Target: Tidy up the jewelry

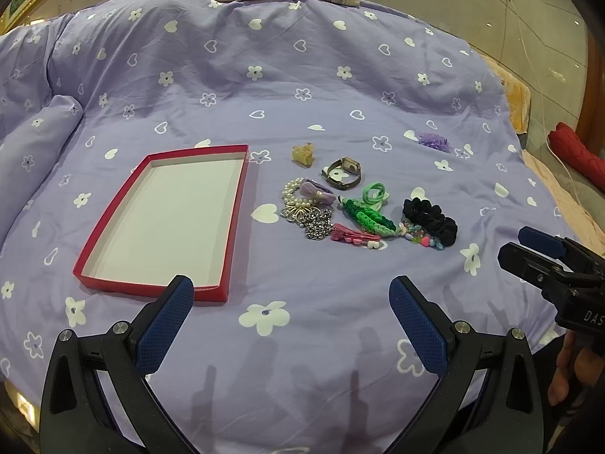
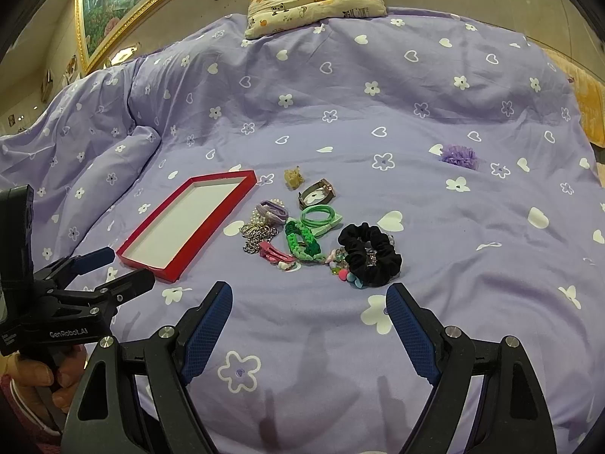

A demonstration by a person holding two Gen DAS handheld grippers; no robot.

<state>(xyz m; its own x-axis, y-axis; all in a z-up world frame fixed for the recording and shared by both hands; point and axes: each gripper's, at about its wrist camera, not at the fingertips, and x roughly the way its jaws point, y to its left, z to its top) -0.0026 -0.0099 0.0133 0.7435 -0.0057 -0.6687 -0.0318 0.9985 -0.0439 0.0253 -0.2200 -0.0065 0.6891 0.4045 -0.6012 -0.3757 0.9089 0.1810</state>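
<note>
Nothing is put away yet: the red tray (image 1: 113, 244) on the bed (image 1: 302, 87) is empty, the jewelry pile (image 1: 340, 210) lies just beside it, and the left hand-held gripper (image 1: 291, 302) and right hand-held gripper (image 2: 308, 308) both hover spread, holding nothing.

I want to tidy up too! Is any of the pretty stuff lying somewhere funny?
Yes. A purple flower hair tie lies alone on the bedspread, far right of the jewelry pile around the black scrunchie. The red tray holds nothing yet.
</note>
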